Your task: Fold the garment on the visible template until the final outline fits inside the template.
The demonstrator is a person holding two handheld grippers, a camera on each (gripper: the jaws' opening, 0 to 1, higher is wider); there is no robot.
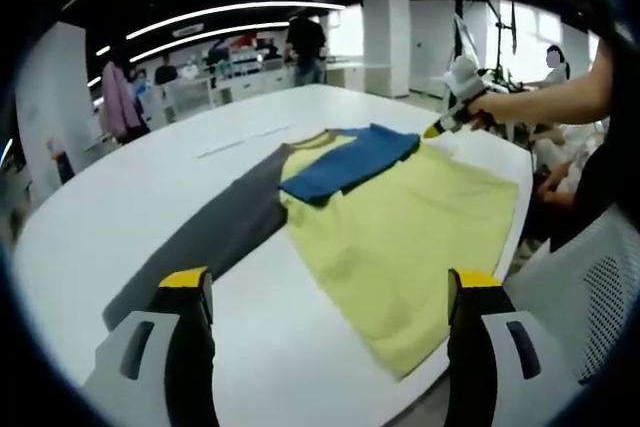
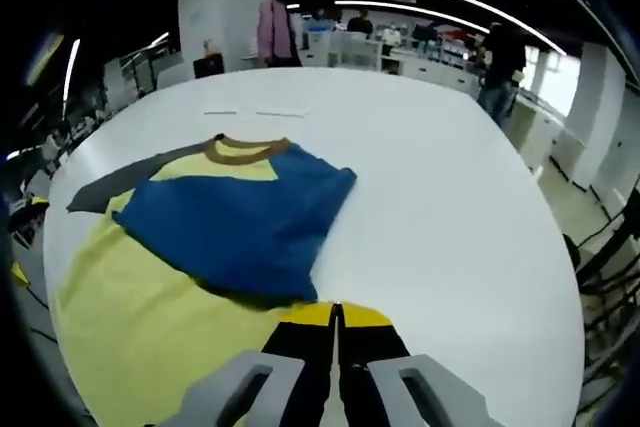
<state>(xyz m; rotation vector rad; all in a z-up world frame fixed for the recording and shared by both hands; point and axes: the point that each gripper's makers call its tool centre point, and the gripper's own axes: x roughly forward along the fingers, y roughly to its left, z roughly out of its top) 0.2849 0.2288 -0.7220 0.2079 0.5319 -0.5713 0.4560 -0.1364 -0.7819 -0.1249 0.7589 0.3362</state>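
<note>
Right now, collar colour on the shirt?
Brown collar, clearest in the right gripper view.

Left gripper (image 1: 330,297), right gripper (image 2: 336,332): 2 black jaws each, yellow tips, grey housings.

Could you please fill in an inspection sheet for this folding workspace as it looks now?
Surface: white table, bare beyond the shirt.
Job's things: yellow shirt lies flat; blue sleeve folded in over the chest, grey sleeve stretched out. Template: faint marks past the collar; outline not made out.
Clutter: nothing seen.
Grippers: left claw open, off the shirt near the hem; right claw shut at the blue sleeve's edge, whether it pinches cloth cannot be told.
Cables: nothing seen on the table.
Surroundings: open office, people standing, pink garment hanging.
</note>
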